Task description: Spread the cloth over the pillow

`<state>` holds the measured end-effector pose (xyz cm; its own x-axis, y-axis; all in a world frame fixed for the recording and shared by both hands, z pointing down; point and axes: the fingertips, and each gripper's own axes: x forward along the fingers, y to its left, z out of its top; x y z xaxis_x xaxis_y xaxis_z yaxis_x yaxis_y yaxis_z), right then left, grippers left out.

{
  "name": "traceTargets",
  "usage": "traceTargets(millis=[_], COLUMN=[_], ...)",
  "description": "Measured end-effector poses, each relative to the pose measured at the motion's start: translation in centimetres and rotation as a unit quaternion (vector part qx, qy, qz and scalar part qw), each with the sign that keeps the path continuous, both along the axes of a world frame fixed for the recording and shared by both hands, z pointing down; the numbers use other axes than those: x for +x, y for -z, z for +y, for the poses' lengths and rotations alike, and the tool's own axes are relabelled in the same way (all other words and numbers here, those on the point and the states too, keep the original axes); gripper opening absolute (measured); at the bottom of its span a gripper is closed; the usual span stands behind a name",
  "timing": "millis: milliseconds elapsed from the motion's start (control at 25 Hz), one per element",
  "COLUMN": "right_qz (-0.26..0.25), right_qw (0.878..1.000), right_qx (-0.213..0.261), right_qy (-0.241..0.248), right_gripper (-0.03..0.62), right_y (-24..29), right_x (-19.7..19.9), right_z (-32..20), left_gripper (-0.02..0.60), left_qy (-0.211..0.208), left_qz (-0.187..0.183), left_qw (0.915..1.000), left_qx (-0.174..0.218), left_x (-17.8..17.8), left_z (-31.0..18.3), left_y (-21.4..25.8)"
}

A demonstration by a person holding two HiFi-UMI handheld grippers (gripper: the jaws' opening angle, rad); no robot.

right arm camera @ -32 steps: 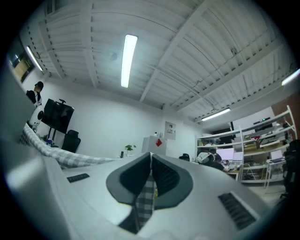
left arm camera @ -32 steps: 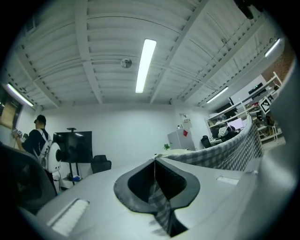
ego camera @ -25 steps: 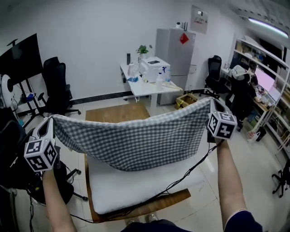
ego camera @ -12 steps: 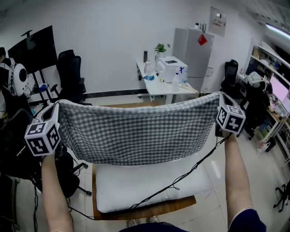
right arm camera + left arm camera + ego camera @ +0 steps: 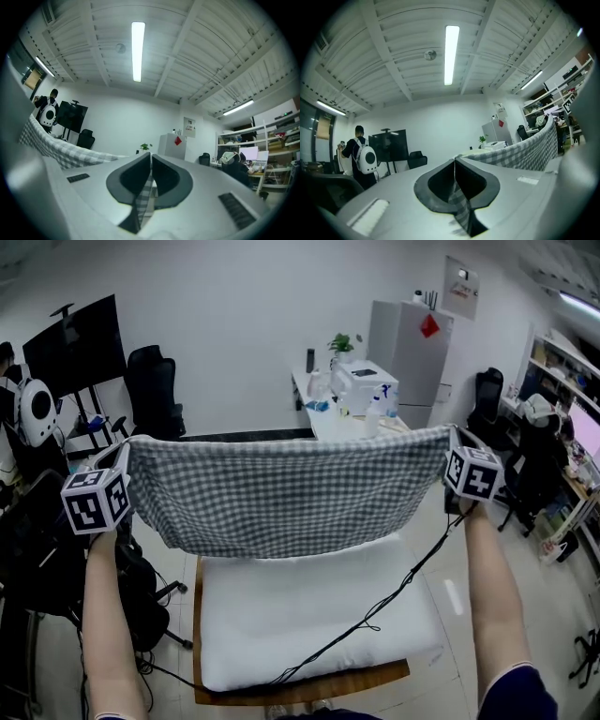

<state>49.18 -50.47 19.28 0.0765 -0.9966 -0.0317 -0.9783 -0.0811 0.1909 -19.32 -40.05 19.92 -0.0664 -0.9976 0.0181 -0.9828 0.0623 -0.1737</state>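
Observation:
A grey-and-white checked cloth point(image 5: 281, 493) hangs stretched in the air between both grippers, its lower edge sagging just above the white pillow point(image 5: 309, 615). The pillow lies on a low wooden board point(image 5: 199, 615). My left gripper point(image 5: 120, 457) is shut on the cloth's left top corner; in the left gripper view the checked cloth point(image 5: 461, 206) is pinched between the closed jaws. My right gripper point(image 5: 452, 439) is shut on the right top corner, with the cloth point(image 5: 145, 199) caught between its jaws in the right gripper view. Both are held at about the same height, arms stretched out.
A black cable point(image 5: 375, 610) runs across the pillow from the right gripper. Black office chairs point(image 5: 155, 395) and a screen point(image 5: 75, 343) stand at left, a white desk point(image 5: 352, 413) and fridge point(image 5: 412, 348) behind, shelves at right. A person with a backpack point(image 5: 358, 152) stands far left.
Both grippers have risen and pulled the cloth taut, so its sagging middle has flattened. The view has tilted so the pillow shows more below the cloth.

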Motion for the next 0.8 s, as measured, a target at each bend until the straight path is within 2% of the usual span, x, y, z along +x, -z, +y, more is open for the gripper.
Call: traceTargets(millis=[360,800], right_qz=[0.005,0.002], right_qw=[1.0,0.998], right_qx=[-0.019,-0.068], right_qy=[0.0,-0.002], right_gripper=[0.025,0.026], right_y=[-1.4,-6.9], right_x=[-0.4,-0.2], right_z=[-3.0,-5.1], left_gripper=[0.011,0.011], left_qy=[0.008,0.016], left_qz=[0.01,0.023], left_qw=[0.9994,0.9942], left_qx=[-0.033,-0.104], left_x=[-0.8,-0.7], left_z=[-3.6,-5.7], left_y=[-2.1,-9.5])
